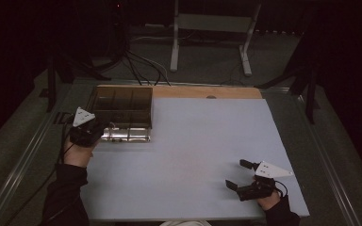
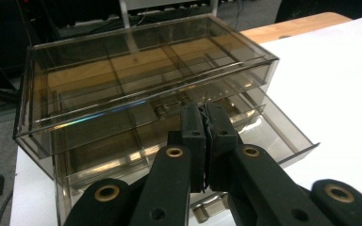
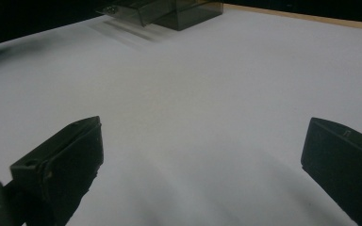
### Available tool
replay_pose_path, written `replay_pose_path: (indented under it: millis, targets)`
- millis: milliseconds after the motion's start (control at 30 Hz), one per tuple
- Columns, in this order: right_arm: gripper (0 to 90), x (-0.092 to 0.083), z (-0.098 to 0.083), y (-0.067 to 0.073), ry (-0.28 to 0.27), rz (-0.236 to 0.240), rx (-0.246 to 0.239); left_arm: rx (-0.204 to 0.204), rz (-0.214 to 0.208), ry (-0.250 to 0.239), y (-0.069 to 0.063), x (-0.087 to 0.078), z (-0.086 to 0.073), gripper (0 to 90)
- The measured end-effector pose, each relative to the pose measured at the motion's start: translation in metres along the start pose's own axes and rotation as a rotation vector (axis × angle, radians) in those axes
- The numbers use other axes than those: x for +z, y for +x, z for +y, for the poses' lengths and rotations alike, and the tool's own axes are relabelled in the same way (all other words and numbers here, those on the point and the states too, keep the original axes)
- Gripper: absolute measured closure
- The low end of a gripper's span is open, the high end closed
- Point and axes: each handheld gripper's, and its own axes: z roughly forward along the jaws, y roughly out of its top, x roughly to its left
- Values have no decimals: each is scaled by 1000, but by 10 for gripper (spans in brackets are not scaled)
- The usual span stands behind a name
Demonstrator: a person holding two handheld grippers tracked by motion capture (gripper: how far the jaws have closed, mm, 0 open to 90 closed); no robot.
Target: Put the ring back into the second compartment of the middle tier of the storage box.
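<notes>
Drawer box (image 1: 122,107) at table's (image 1: 193,155) far left, its lower drawer (image 2: 264,136) pulled out toward the near side

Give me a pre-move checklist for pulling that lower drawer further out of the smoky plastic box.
1. Left gripper shut at the drawer handle: ok, the jaws stand closed together; whether they actually pinch the handle, cannot tell.
2. Lower drawer partly out of the drawer box: ok.
3. Upper drawer closed: ok, its front sits flush.
4. Right gripper clear of the drawer's path: ok, jaws open, resting far off on the white table sheet.
5. Box braced against sliding: not ok, nothing holds it.
6. Sheet in front of the drawer free: ok.
</notes>
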Motion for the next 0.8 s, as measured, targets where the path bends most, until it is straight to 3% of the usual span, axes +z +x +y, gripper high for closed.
replay_pose_path:
  millis: [233,467,800]
  targets:
    - [0,0,0,0,0,0,1,-31,11,16,7,9,-5,900]
    - [0,0,0,0,3,-2,0,-60,-3,42,12,21,-10,900]
    - [0,0,0,0,2,-1,-1,-62,-12,82,10,36,-17,900]
